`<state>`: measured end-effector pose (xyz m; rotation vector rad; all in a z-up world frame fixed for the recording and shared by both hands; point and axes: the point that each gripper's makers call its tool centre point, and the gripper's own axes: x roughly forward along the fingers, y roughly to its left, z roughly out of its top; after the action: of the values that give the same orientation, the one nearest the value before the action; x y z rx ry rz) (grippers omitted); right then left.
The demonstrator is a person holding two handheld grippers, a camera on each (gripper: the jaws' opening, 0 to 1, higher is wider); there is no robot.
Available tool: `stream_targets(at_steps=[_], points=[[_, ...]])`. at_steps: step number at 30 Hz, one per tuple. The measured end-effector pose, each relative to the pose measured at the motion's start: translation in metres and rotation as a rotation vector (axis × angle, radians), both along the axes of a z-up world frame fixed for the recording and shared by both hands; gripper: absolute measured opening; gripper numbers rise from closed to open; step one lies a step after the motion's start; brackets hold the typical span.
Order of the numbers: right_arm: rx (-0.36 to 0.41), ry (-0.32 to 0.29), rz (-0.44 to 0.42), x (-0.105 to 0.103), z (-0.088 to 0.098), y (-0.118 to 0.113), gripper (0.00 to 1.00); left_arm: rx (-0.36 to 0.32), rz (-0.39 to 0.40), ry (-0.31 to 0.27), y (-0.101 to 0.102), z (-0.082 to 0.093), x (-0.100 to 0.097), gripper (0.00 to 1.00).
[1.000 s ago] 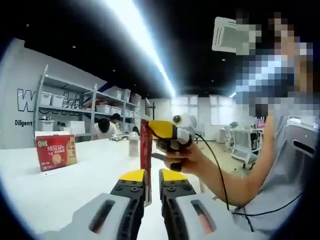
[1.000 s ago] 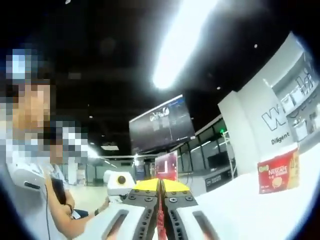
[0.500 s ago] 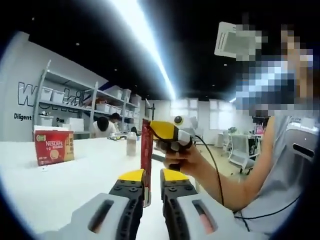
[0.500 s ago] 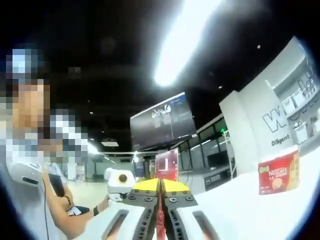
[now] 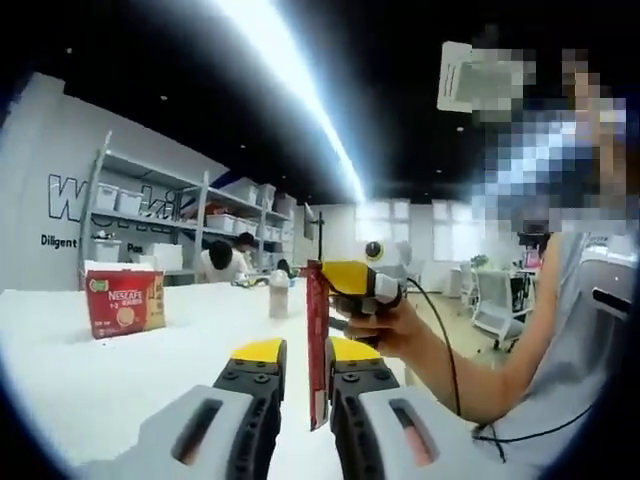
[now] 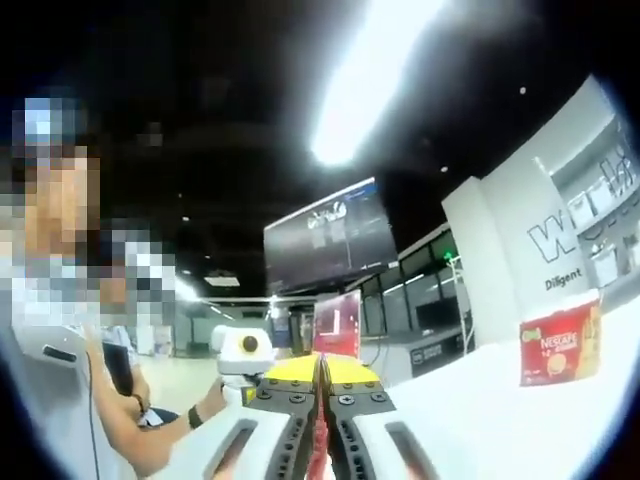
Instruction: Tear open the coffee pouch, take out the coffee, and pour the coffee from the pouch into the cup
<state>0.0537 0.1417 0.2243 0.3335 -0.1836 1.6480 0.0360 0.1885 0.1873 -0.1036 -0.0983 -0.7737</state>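
Note:
A slim red coffee pouch (image 5: 317,345) hangs upright in the air. In the left gripper view my right gripper (image 5: 326,274), held in a hand, is shut on the pouch's top end. My left gripper (image 5: 305,350) stands open around the pouch's lower half, which lies close to the right-hand jaw and is not pinched. In the right gripper view the right gripper (image 6: 320,368) is shut, with the red pouch (image 6: 337,322) rising above its yellow tips. A pale cup (image 5: 279,297) stands far back on the white table (image 5: 90,385).
A red Nescafe box (image 5: 125,303) stands on the table at the left; it is at the right (image 6: 558,345) in the right gripper view. Shelves with white bins (image 5: 130,205) line the far wall. The person's forearm (image 5: 470,375) is at the right.
In the left gripper view the pouch has moved from beside the left-hand jaw to beside the right-hand jaw, and the jaws stand a little wider apart. Both views have shifted slightly.

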Motion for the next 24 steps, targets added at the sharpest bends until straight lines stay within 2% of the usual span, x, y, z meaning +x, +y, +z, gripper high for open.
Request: stream_targets(at_steps=[2,3,5,6,8,11,13,17,21,24], points=[[-0.022,-0.013,-0.010,-0.002,-0.001,0.000,0.02,-0.067,-0.032,-0.001,-0.002,0.005,-0.004,0.17],[-0.034,-0.023,-0.017,-0.003,-0.001,-0.001,0.02,-0.073,-0.053,0.020,-0.004,0.002,-0.005,0.17],[-0.038,-0.031,-0.021,-0.005,-0.001,-0.004,0.02,-0.029,-0.047,0.038,-0.006,0.001,-0.002,0.17],[-0.030,-0.030,-0.024,-0.005,0.000,-0.006,0.02,0.010,-0.042,0.029,-0.008,0.004,-0.002,0.17],[-0.019,-0.028,-0.026,-0.006,0.001,-0.009,0.02,0.042,-0.060,0.017,-0.015,0.008,-0.008,0.17],[-0.008,-0.029,-0.025,-0.008,0.001,-0.009,0.02,0.047,-0.070,0.020,-0.021,0.004,-0.014,0.17],[-0.005,-0.023,-0.017,-0.009,0.000,-0.008,0.02,0.054,-0.097,0.046,-0.026,-0.002,-0.016,0.17],[-0.016,-0.030,-0.009,-0.013,-0.001,-0.004,0.02,0.081,-0.094,0.048,-0.028,-0.006,-0.017,0.17],[-0.008,-0.035,0.007,-0.018,0.001,-0.003,0.02,0.041,-0.116,0.052,-0.029,-0.003,-0.022,0.17],[0.001,-0.035,0.020,-0.024,0.005,0.000,0.02,0.040,-0.121,0.059,-0.031,-0.007,-0.024,0.17]])
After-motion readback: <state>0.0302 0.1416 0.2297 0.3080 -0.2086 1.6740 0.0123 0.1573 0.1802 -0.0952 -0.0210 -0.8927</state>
